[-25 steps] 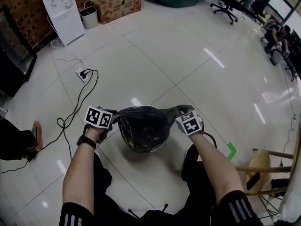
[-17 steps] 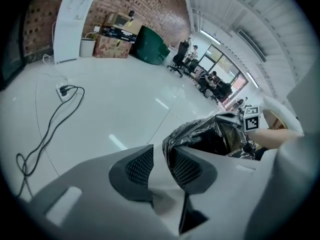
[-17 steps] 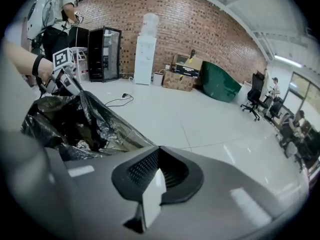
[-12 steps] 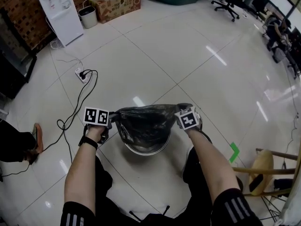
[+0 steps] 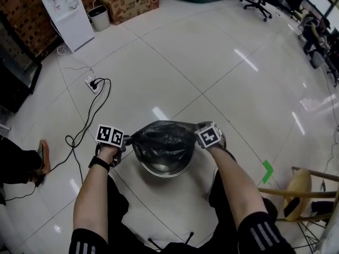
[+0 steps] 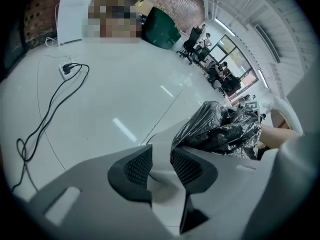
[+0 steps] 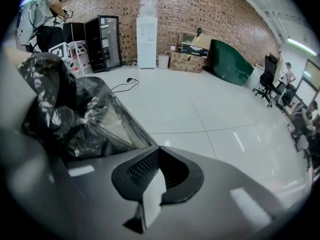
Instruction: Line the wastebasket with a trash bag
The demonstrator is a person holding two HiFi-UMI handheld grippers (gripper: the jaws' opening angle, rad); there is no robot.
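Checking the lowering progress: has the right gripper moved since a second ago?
Yes. The right gripper, shut on the trash bag, has dropped toward the wastebasket rim, away from the green floor tape.

Bright, even overhead light, white glare streaks across the glossy tiled floor [image 5: 212, 78], a sheen on the black trash bag [image 5: 159, 139], fisheye bending and dark corners in both gripper views.

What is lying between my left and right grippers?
The trash bag, bunched over the wastebasket, fills that gap; the head view shows it.
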